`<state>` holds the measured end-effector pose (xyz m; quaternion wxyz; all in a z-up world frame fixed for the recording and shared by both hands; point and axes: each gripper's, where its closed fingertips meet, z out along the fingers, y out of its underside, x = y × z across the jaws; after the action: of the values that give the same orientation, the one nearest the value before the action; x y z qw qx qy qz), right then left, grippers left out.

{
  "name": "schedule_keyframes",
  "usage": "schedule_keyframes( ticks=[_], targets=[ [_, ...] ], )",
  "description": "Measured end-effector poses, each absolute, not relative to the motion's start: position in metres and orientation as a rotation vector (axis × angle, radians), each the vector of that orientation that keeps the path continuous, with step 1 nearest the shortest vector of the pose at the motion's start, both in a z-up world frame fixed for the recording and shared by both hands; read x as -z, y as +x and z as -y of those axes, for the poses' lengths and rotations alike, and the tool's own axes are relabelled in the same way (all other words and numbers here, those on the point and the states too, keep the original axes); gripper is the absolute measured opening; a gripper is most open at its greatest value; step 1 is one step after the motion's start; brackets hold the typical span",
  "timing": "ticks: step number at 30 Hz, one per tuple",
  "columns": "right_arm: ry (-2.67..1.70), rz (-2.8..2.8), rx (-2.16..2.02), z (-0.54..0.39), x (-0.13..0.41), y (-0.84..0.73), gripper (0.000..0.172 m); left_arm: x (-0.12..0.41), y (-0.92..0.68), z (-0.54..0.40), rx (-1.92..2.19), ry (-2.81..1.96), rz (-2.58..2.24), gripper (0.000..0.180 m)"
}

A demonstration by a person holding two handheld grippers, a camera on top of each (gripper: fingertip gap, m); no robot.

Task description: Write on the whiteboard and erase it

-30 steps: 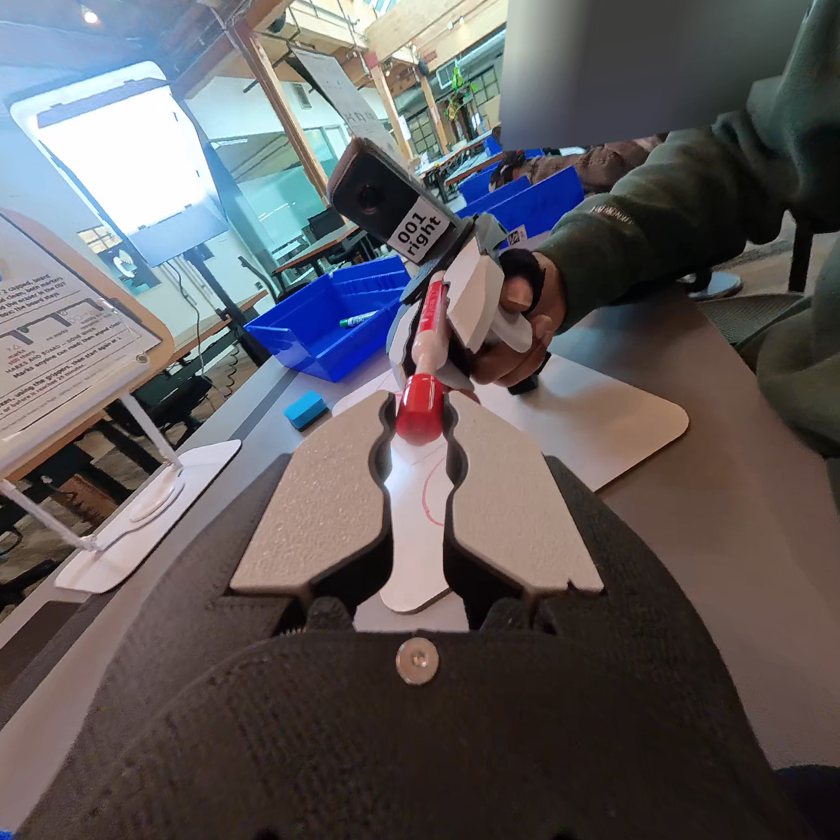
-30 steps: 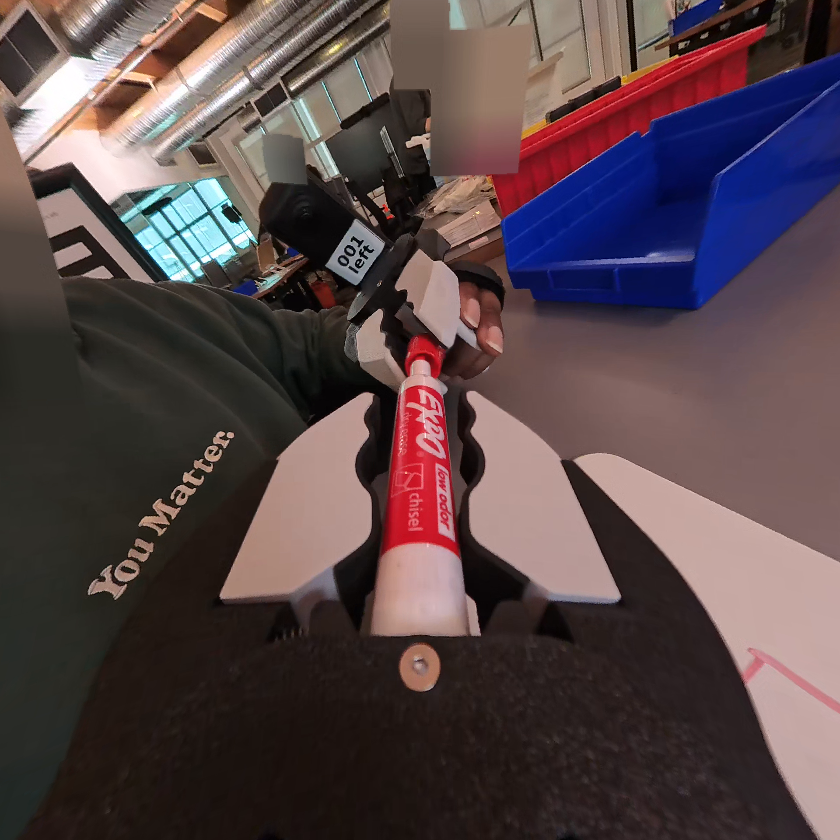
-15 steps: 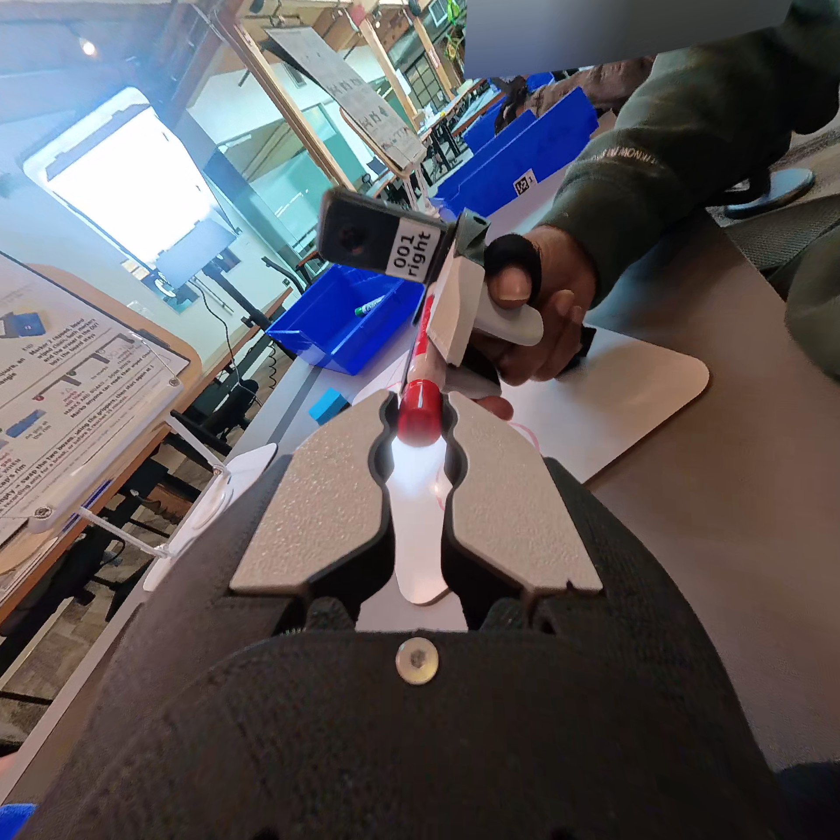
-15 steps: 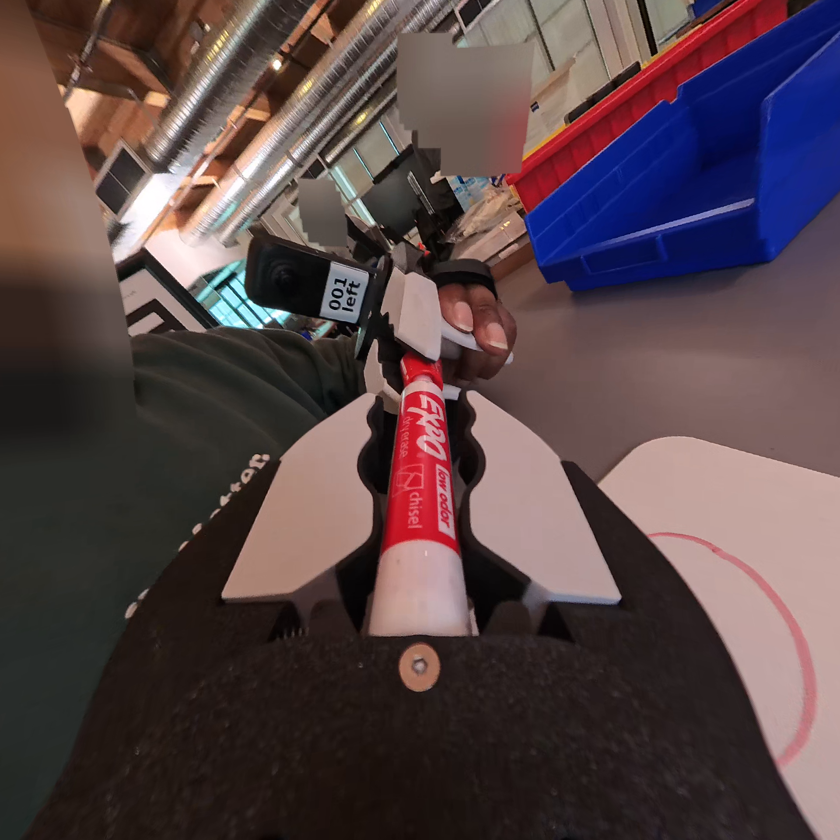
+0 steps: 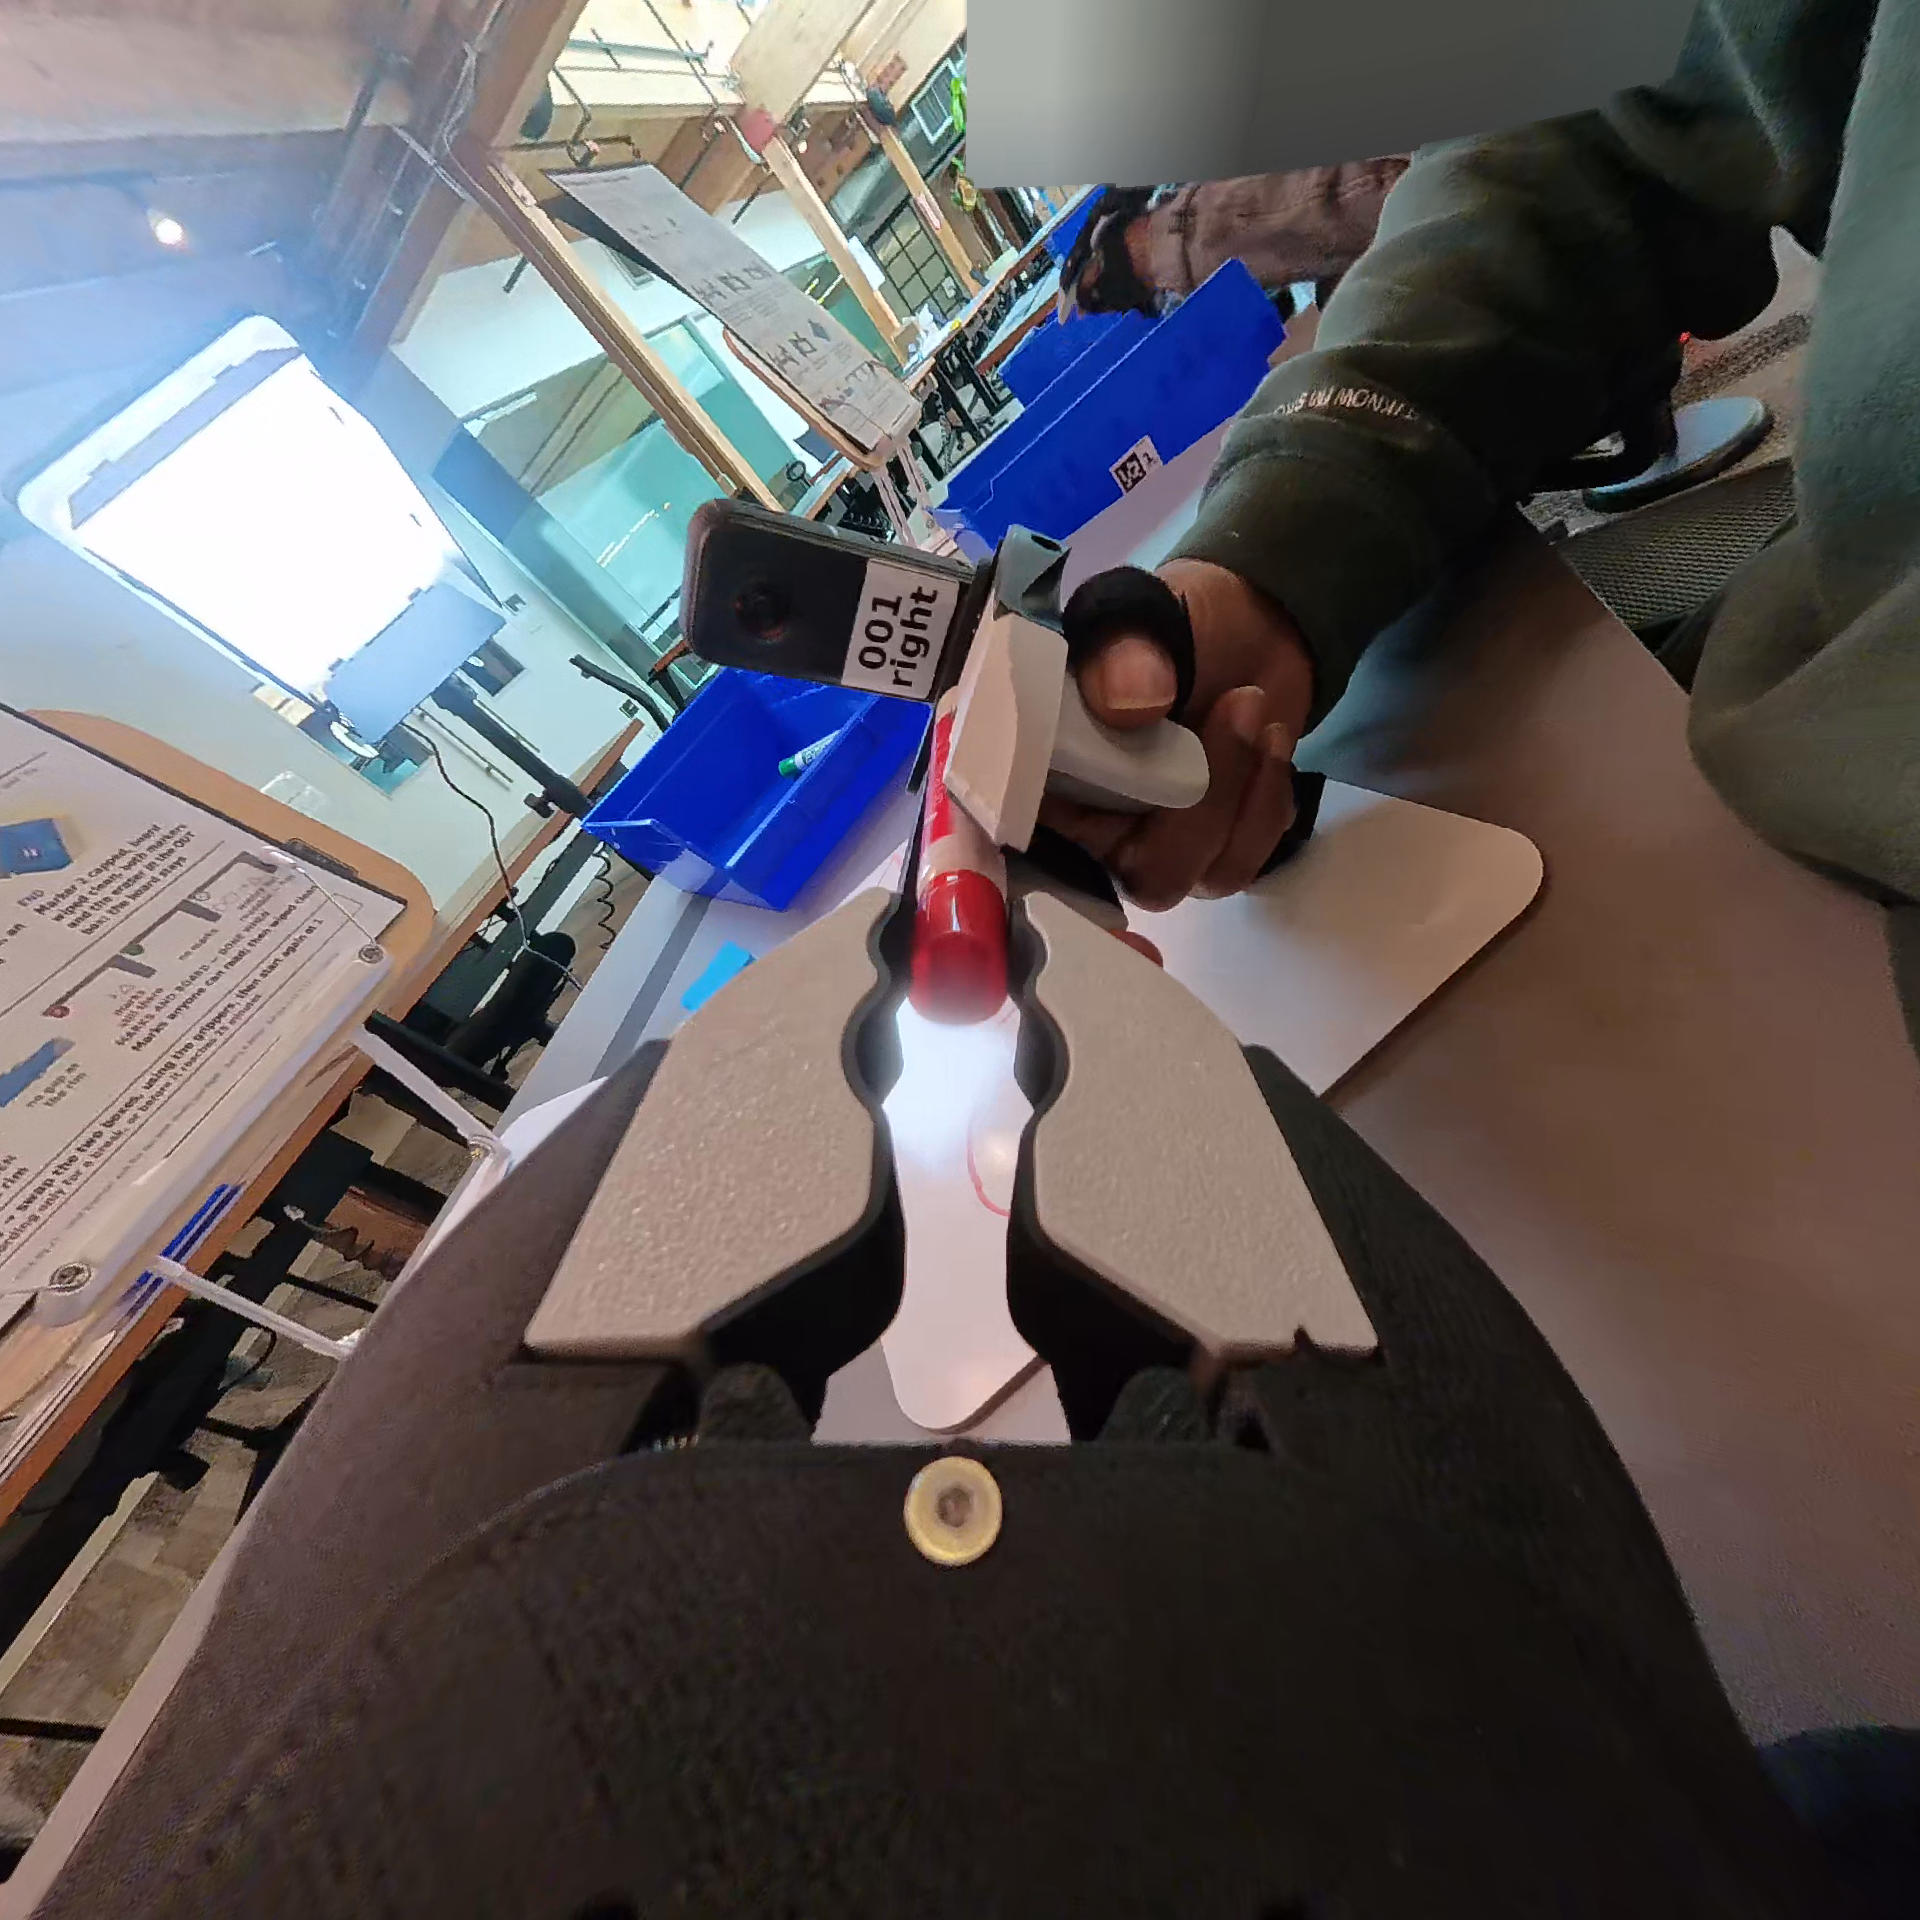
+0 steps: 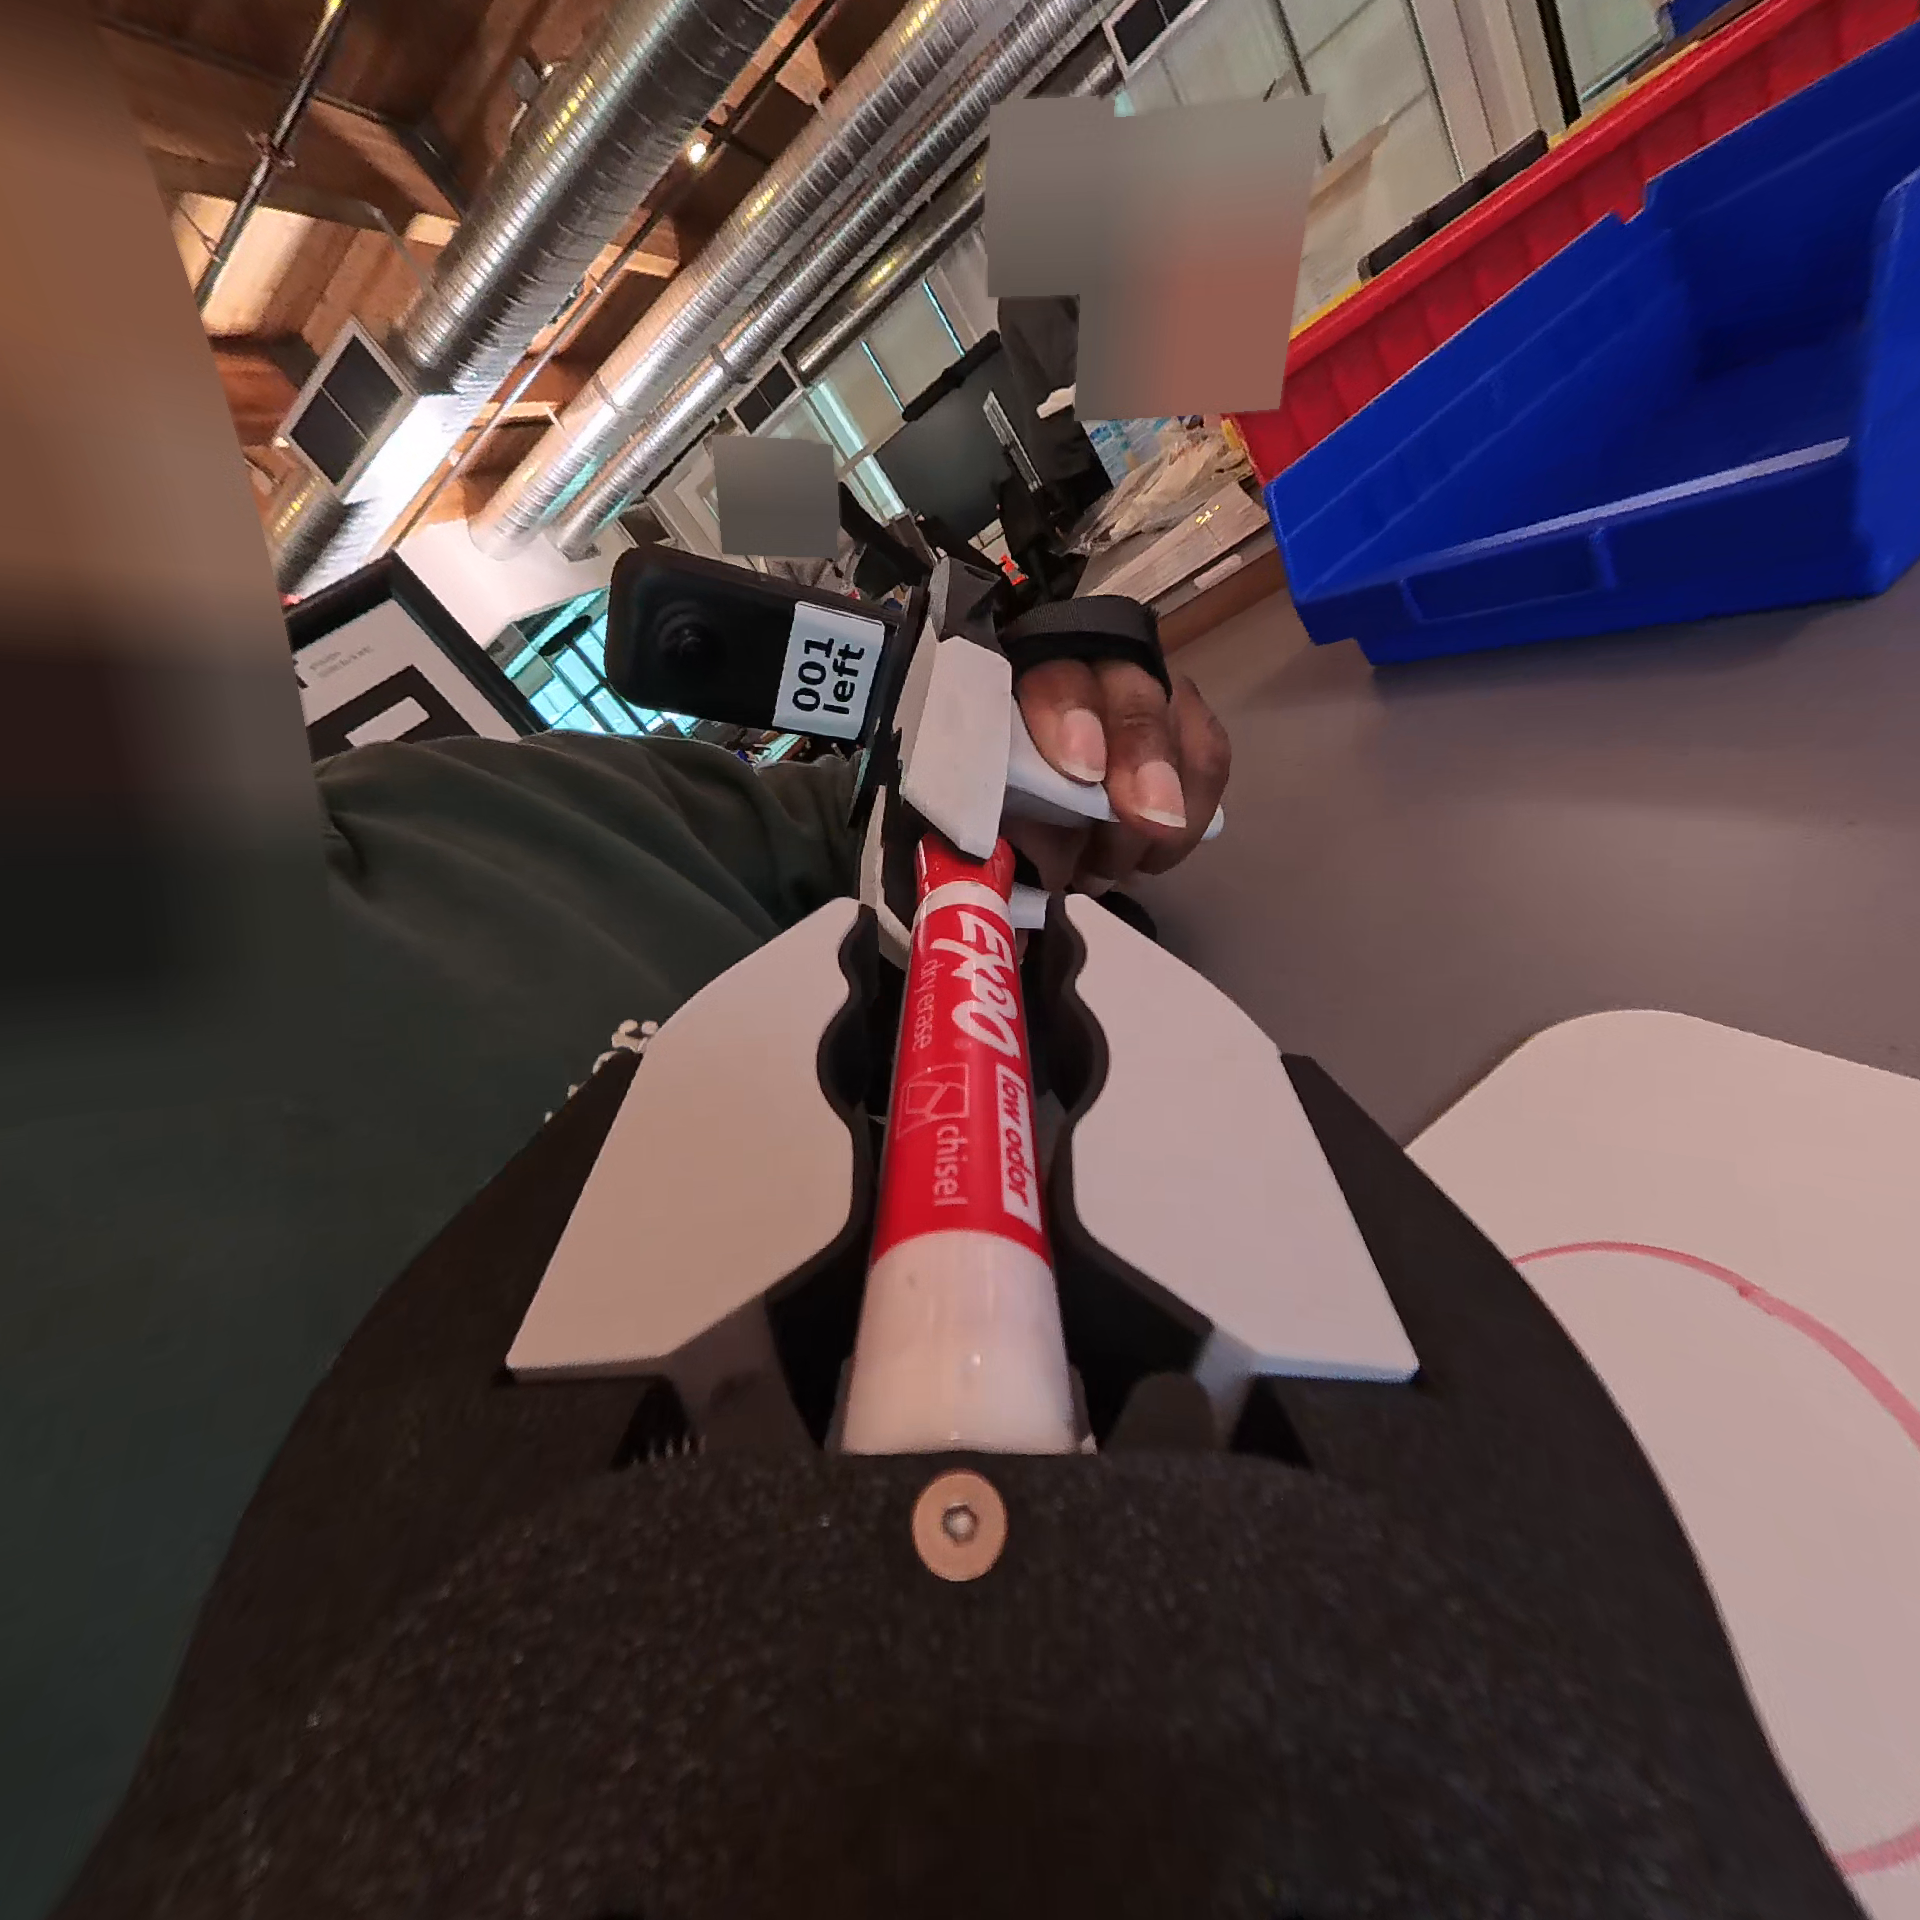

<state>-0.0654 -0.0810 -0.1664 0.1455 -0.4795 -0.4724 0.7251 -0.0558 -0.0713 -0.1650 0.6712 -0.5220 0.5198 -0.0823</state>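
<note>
A red dry-erase marker is held in the air above the whiteboard. My right gripper is shut on its white and red barrel. My left gripper faces it and is shut on the red cap at the marker's end. The cap sits on the marker. The left gripper also shows in the right wrist view, with its fingers around the cap. The whiteboard lies flat on the grey table and bears a red drawn curve.
A blue eraser lies on the table beyond the board. A blue bin holds a green marker. An instruction sign stands at the left. Blue bins and a red one stand far right. Left and right tips are no more than a few centimetres apart.
Both grippers have tilted and risen a little together, still joined on the marker. The cap and barrel keep their places in the two grasps.
</note>
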Motion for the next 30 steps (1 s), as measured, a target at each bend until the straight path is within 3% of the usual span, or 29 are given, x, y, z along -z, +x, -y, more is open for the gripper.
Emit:
schedule_keyframes(
  ticks=[1,6,8,11,16,21,27,30],
  targets=[
    [-1.388,1.364,-2.086,0.081,0.167,-0.066,0.032,0.166,-0.056,0.071,0.183,-1.177,-1.173,0.019],
    [-1.321,1.497,-1.91,0.076,0.156,-0.067,0.037,0.153,-0.06,0.066,0.264,-1.204,-1.121,0.019],
    [-1.262,1.622,-1.646,0.066,0.154,-0.067,0.05,0.142,-0.065,0.067,0.368,-1.22,-1.084,0.019],
    [-1.158,1.729,-1.225,0.044,0.152,-0.057,0.053,0.145,-0.076,0.064,0.378,-1.263,-1.068,0.019],
    [-1.084,1.935,-0.774,0.037,0.174,-0.048,0.045,0.166,-0.074,0.059,0.366,-1.355,-1.117,0.019],
    [-1.027,2.004,-0.595,0.04,0.194,-0.052,0.019,0.177,-0.071,0.057,0.355,-1.399,-1.14,0.02],
    [-1.16,1.901,-0.625,0.013,0.177,-0.042,0.019,0.169,-0.088,0.039,0.402,-1.454,-0.949,0.03],
    [-1.362,1.61,-0.577,-0.063,0.148,-0.019,0.018,0.166,-0.101,0.033,0.496,-1.493,-0.843,0.022]
  ],
)
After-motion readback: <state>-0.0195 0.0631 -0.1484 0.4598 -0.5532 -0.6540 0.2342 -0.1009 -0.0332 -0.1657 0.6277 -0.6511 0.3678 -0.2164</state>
